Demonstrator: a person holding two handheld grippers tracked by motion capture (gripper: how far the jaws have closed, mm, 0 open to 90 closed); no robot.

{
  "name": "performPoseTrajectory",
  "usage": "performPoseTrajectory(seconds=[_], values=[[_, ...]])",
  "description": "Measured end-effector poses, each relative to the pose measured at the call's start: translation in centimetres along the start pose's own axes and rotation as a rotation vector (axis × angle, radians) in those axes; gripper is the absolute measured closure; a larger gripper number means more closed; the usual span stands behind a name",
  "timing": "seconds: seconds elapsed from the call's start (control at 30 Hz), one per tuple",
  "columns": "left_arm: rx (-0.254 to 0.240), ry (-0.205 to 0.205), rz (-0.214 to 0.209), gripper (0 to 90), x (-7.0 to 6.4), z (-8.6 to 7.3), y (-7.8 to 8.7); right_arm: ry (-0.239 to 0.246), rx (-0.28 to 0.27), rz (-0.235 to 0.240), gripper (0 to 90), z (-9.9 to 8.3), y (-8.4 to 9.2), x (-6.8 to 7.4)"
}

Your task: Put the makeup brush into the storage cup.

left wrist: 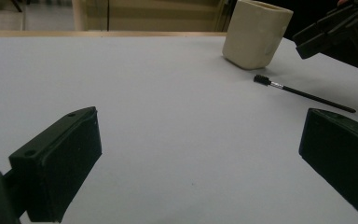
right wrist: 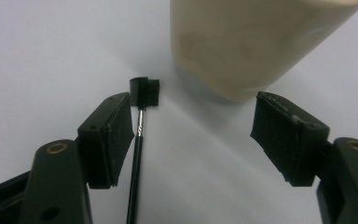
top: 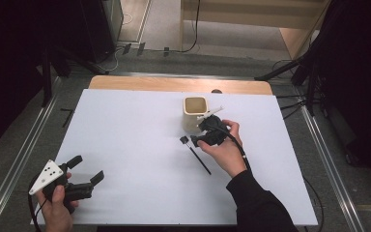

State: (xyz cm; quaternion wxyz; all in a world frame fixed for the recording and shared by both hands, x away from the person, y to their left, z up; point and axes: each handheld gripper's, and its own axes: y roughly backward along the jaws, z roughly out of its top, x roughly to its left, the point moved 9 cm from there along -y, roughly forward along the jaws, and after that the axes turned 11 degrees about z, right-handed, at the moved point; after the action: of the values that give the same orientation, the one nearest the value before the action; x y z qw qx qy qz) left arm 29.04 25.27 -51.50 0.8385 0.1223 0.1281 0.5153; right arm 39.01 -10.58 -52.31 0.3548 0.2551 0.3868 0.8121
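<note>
black right tongs [top: 197,139] low over brush [top: 195,153]

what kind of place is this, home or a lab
Most likely a lab or recording studio, not a home: a white-covered table ringed by black curtains, metal floor rails beside it, and cables trailing across the floor.

The left gripper [top: 84,170] sits at seven o'clock, jaws wide, hand wrapped around its body. The right gripper [top: 196,141] angles toward ten o'clock from centre-right, jaws parted, sleeve trailing to five o'clock
</note>
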Motion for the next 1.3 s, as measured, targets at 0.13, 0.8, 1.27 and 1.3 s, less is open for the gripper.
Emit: performPoseTrajectory(seconds=[0.13,0.8,1.27,1.3], values=[[0.002,-0.001,-0.001,0.0,0.0,0.0,0.0,-0.008,0.069,0.034,36.7,-0.6,-0.7,0.2],[0.003,-0.003,-0.003,0.0,0.0,0.0,0.0,-0.054,0.268,0.085,57.9,-1.8,-2.1,0.9],[0.006,-0.007,0.000,0.0,0.0,0.0,0.0,-0.071,0.379,0.093,71.4,-3.1,-3.4,2.1],[0.006,-0.009,0.000,0.0,0.0,0.0,0.0,-0.066,0.379,0.080,72.6,-3.1,-3.4,2.1]])
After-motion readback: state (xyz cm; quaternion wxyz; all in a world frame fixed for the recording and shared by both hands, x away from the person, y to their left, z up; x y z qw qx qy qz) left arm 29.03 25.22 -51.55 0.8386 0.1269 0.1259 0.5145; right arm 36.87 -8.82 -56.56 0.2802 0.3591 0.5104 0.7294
